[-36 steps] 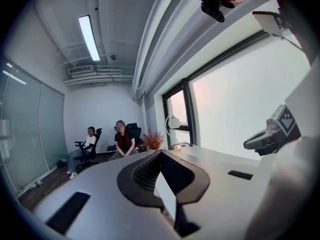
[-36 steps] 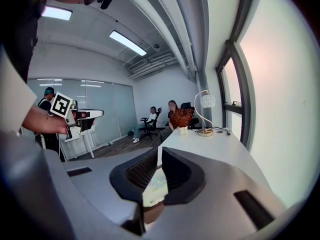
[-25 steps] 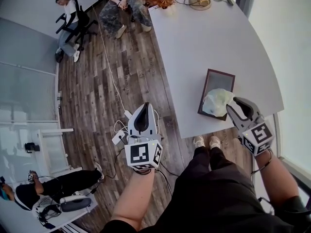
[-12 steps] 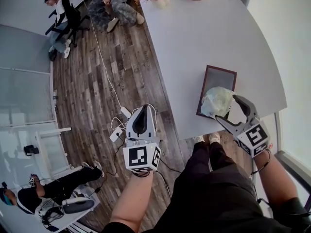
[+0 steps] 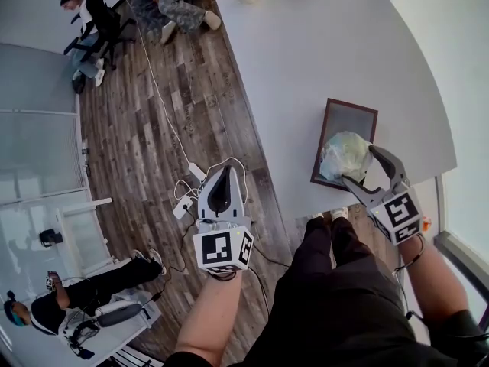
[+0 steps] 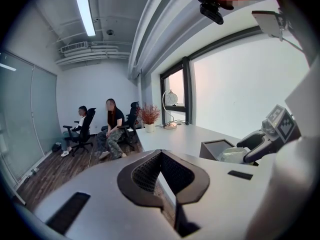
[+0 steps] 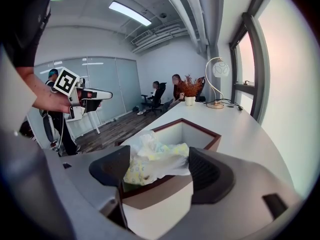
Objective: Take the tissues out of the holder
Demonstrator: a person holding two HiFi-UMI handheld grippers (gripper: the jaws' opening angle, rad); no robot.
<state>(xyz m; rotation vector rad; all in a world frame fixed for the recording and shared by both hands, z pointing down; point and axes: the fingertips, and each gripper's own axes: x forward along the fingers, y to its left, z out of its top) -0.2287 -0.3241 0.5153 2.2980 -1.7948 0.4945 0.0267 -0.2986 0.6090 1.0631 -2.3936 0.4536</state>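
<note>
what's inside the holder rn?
A crumpled bundle of tissues fills the near end of the holder; its far end looks bare. Whatever lies beneath the tissues is covered.

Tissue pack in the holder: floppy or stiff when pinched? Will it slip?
Likely floppy: the tissue pack looks crumpled and bulges above the holder. Probably light for its size, since the thin wrap sags unevenly. The glossy plastic may be slippery, and a pinch might catch only loose film rather than the bulk.

Bright window daylight (fisheye-warped edges), sharp focus.
</note>
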